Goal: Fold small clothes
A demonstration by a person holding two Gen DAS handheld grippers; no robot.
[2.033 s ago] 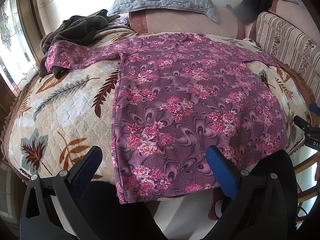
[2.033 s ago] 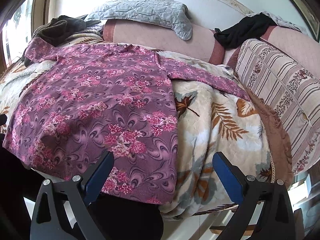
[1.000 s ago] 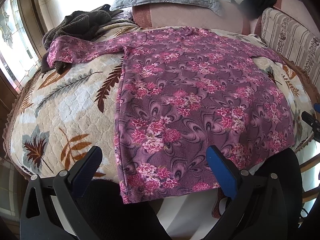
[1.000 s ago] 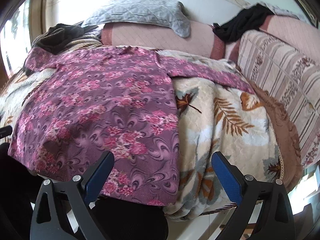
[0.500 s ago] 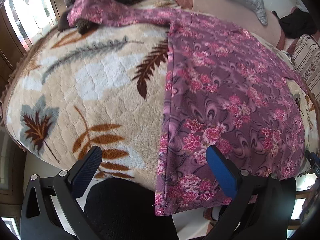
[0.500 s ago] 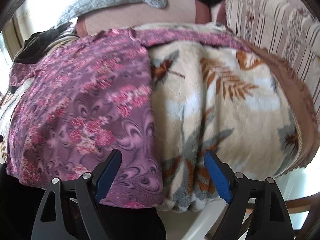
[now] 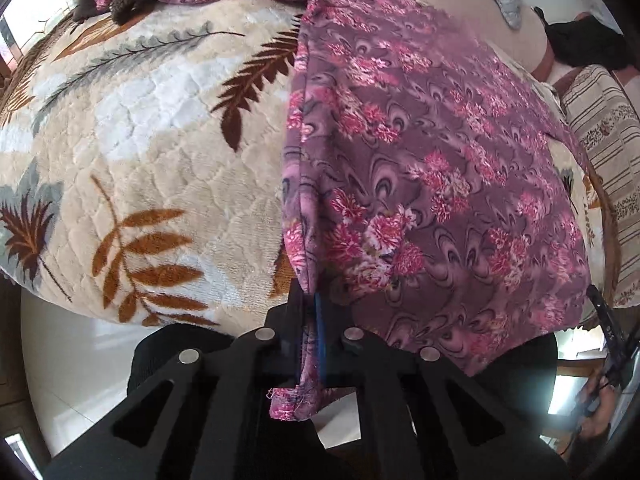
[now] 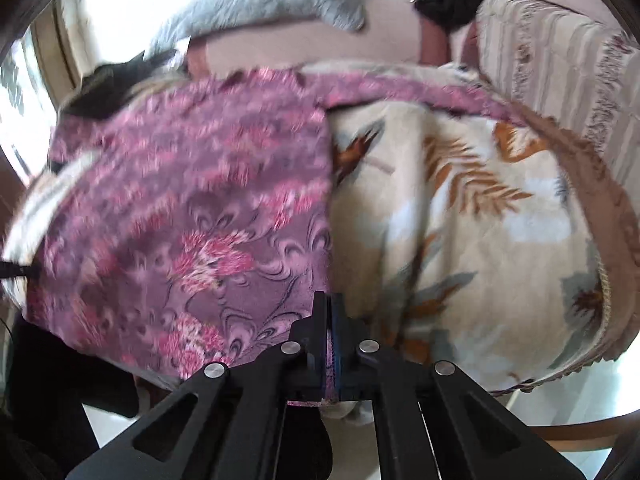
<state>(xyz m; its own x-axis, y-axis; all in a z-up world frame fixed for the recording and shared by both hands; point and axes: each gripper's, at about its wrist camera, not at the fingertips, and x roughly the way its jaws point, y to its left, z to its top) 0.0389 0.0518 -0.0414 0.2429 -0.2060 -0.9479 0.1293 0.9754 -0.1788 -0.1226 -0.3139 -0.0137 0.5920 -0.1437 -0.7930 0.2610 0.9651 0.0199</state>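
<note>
A lived-in room of a home, with soft furniture and clothes lying about.

A plush cream blanket printed with brown and grey leaves (image 7: 160, 152) covers a wide seat or bed. Along its far edge runs a padded pink backrest (image 8: 304, 46) with a grey quilted pillow (image 8: 264, 4) on top. At the right edge stands a beige striped cushion with a floral band (image 7: 604, 128), a black garment (image 7: 584, 44) draped above it. A window (image 7: 36, 4) lights the far left corner. A purple floral long-sleeved top (image 7: 440, 168) is spread over the blanket.

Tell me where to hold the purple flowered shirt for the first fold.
Hold the shirt at its two bottom corners, coming from the near edge of the blanket, where the hem hangs free. The left claw and right claw are shut there.
</note>
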